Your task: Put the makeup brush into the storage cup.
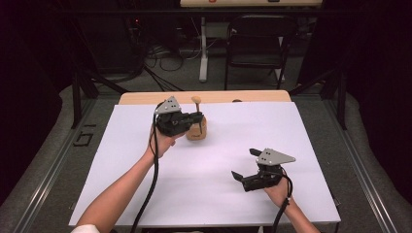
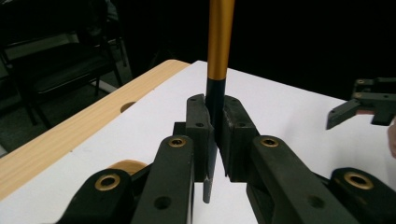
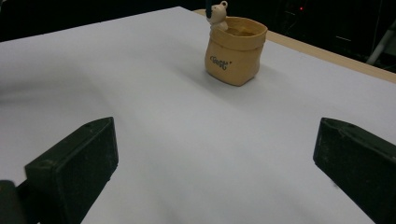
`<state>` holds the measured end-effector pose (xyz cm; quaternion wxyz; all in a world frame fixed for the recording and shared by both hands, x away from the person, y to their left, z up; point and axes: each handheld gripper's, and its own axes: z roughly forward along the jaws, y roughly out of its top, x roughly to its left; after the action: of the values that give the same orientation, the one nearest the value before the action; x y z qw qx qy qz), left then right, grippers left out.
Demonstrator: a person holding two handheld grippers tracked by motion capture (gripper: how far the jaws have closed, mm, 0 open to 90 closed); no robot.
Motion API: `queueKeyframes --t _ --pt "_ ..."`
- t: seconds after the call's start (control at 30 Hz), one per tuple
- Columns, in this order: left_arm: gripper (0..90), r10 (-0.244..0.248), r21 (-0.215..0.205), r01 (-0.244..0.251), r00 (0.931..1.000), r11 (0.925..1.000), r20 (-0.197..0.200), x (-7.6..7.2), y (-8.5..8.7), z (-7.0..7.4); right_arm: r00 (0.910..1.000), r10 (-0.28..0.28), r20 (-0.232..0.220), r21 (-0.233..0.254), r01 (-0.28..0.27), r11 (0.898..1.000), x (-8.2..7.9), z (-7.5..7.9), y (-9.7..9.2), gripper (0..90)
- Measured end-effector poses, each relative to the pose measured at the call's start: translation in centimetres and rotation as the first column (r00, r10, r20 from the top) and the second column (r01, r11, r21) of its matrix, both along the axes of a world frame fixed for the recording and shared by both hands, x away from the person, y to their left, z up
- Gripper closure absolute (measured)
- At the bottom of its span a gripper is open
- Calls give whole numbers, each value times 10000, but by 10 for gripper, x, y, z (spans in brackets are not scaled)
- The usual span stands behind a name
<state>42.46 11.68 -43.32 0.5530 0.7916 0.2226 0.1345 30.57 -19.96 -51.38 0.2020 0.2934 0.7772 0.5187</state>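
Left gripper view, my left gripper [image 2: 214, 140] with jaws clamped on a gold-and-black pen [image 2: 219, 42] held upright over the white counter [image 2: 280, 107], beside the tan bear pot [image 1: 197, 130], my right gripper [image 1: 245, 165] well apart, jaws wide, holding nothing.

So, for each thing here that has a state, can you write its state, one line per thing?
Left gripper: shut on the pen.
Pen: upright, clamped at its dark lower part.
Right gripper: open, nothing between its jaws.
Holder: upright on the white sheet, open at the top.
Folding chair: unfolded, nobody on it.
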Motion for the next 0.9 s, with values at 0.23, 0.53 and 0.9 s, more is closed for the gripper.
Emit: queueKeyframes --t 0.23,0.53,0.9 --pt "834 195 -52 -195 9998 9998 33 13 1 4 9993 -324 -174 -11 324 9995 -2 -5 -12 0" --pt "834 423 -51 -422 9990 9991 114 24 -3 8 9993 -356 -123 -48 355 9994 -2 -5 -11 0" --pt "834 812 113 -814 9965 9966 199 34 -3 7 9995 -266 -184 -72 265 9996 -2 -4 -11 0"
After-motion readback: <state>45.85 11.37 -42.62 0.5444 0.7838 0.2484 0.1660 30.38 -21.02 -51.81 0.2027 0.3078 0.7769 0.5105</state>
